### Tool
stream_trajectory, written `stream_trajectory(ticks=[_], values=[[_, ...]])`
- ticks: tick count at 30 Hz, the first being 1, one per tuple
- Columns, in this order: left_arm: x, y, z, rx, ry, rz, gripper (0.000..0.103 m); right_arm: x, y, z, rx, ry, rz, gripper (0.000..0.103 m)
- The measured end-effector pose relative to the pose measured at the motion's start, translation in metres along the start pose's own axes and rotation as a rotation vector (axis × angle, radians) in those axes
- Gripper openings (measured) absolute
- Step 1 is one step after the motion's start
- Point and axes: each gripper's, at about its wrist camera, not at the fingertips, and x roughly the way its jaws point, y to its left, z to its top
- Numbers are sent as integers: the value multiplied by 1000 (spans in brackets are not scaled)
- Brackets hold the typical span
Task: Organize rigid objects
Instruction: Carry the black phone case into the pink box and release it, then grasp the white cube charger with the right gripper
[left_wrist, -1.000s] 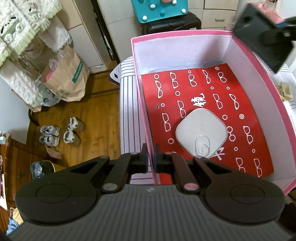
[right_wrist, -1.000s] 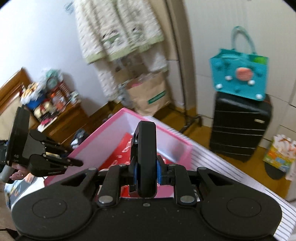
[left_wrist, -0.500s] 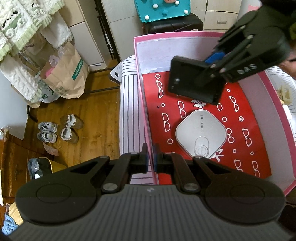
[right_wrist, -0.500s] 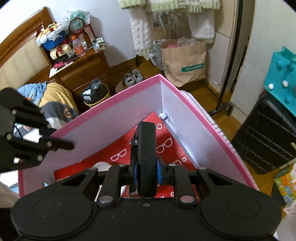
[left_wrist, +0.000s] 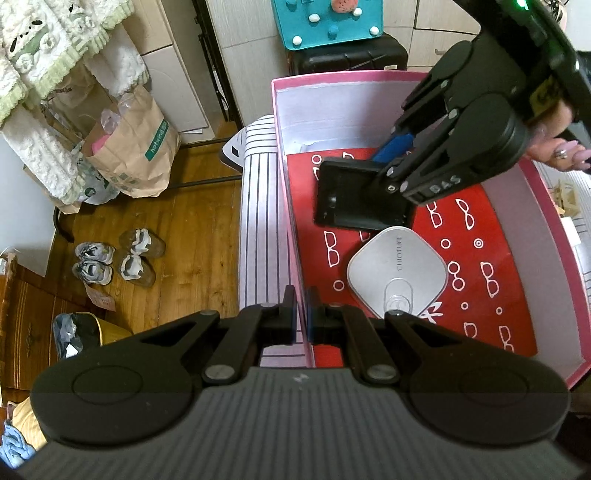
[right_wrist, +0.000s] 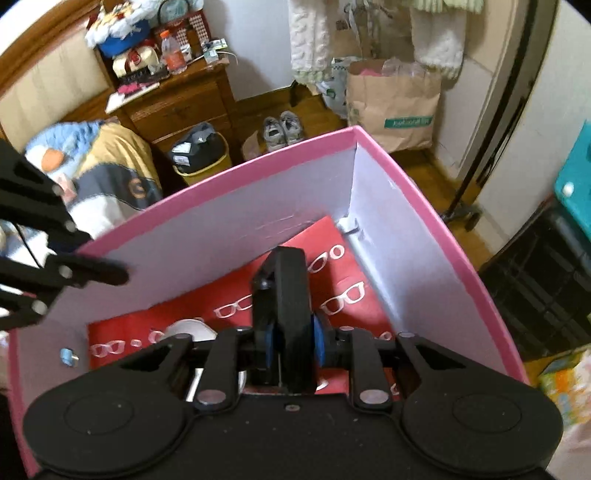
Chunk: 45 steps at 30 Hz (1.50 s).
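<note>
A pink box (left_wrist: 291, 206) with white inner walls and a red glasses-print floor sits on a striped surface. A white rounded-square device (left_wrist: 397, 275) lies on its floor. My left gripper (left_wrist: 300, 315) is shut on the box's near-left wall. My right gripper (right_wrist: 288, 345) is shut on a flat black box (right_wrist: 284, 295), seen edge-on, low inside the pink box (right_wrist: 436, 229) near its far corner. In the left wrist view the black box (left_wrist: 354, 197) hangs just above the red floor, behind the white device.
A brown paper bag (left_wrist: 133, 147), shoes (left_wrist: 118, 258) and a bin (left_wrist: 74, 336) are on the wooden floor to the left. A black suitcase (left_wrist: 347, 55) with a teal bag stands behind the box. A wooden nightstand (right_wrist: 177, 99) and bed are beyond.
My right gripper has carried the black box from above the box's far right rim down and leftward into the pink box, close to the floor. The left gripper has stayed on the wall.
</note>
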Motion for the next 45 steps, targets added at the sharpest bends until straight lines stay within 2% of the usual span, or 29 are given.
stream_trajectory(ticks=[2,6,13,21,28,32,40,45], values=[[-3,0,-1,-3,-9,-2,5,-13,3,-2,22,-59,-57,44],[-8,3,-1,4,-18,-10,5,-61,10,-17,68,-193,-99,47],[-8,6,-2,-18,-22,-21,4,-141,25,-77,172,-321,-185,52],[-7,2,-3,-5,-31,-9,5,-183,34,-157,288,-341,-303,52],[-6,11,-4,-70,-30,-40,4,-171,32,-216,357,-299,-394,52],[-5,15,-6,-91,-39,-58,5,-155,30,-240,374,-241,-436,52],[-4,14,-8,-102,-48,-53,5,-107,22,-275,442,-136,-385,54],[-2,12,-7,-90,-40,-44,5,-93,19,-284,457,-121,-374,56]])
